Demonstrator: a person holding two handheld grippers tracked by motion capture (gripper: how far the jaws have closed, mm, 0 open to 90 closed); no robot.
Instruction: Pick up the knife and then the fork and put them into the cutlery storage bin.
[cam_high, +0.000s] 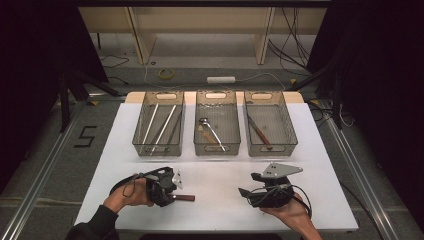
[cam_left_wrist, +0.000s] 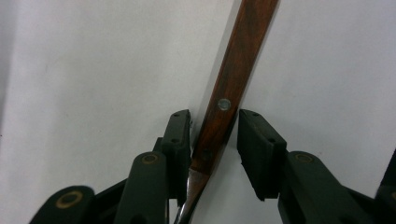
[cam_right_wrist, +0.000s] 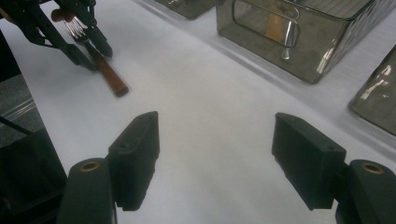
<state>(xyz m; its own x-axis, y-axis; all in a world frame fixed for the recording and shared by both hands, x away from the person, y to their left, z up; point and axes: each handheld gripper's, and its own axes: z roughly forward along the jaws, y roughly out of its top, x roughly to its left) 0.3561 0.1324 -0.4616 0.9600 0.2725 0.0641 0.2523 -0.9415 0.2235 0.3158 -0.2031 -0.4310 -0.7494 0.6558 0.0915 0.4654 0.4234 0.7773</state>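
Wooden-handled, the fork (cam_high: 184, 198) lay on the white table (cam_high: 220, 205) at your near left in the high view, its handle pointing right from under your left gripper (cam_high: 167, 192); your right gripper (cam_high: 250, 192) sat well apart.

Your left gripper view showed the fork (cam_left_wrist: 224, 107) running lengthwise between the jaws, handle away from you. One pad (cam_left_wrist: 180, 135) touched the wood, the other stood just clear: not yet clamped.

Your right gripper view had the right gripper (cam_right_wrist: 215, 154) gaping, holding nothing, the fork (cam_right_wrist: 109, 74) far off.
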